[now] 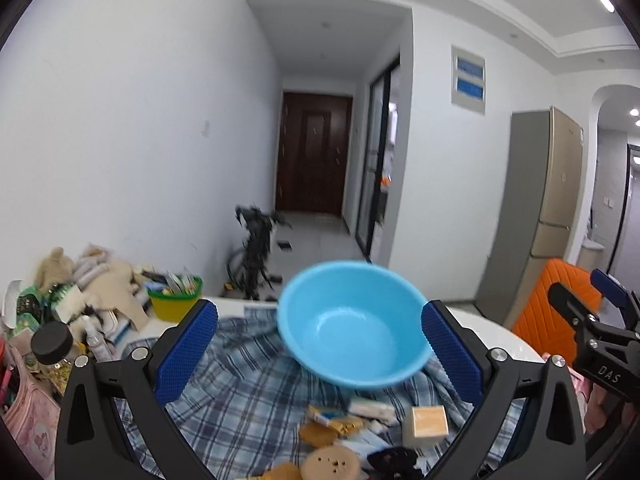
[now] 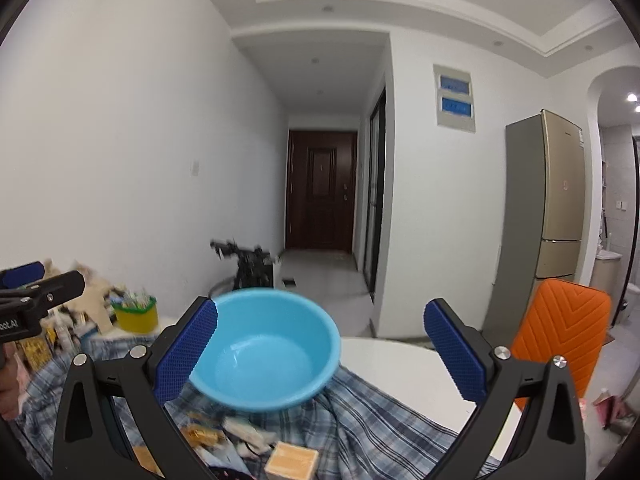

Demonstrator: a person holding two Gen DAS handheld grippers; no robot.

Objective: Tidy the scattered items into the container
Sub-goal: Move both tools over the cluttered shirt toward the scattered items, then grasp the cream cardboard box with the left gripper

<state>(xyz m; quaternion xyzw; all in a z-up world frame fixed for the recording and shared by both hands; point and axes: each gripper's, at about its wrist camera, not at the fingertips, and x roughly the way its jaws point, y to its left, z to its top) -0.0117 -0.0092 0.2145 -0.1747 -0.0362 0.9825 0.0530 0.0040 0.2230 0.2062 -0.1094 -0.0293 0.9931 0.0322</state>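
A light blue plastic bowl (image 1: 354,328) sits empty on a blue plaid cloth (image 1: 240,392) on a white table. My left gripper (image 1: 320,348) is open, its blue pads either side of the bowl and nearer the camera. In front of the bowl lie scattered items: an orange-topped small box (image 1: 426,424), round biscuits (image 1: 330,464), gold-wrapped snacks (image 1: 340,424) and a black item (image 1: 394,460). In the right wrist view the bowl (image 2: 266,346) sits left of centre, and my right gripper (image 2: 320,350) is open and holds nothing. The small box (image 2: 292,460) lies at the bottom.
A cluttered pile with a plush toy (image 1: 100,280), a yellow-green tub (image 1: 174,300) and a black-lidded jar (image 1: 52,344) fills the table's left. An orange chair (image 2: 560,328) stands right of the bare white tabletop (image 2: 400,364). A fridge (image 2: 548,200) and a hallway lie beyond.
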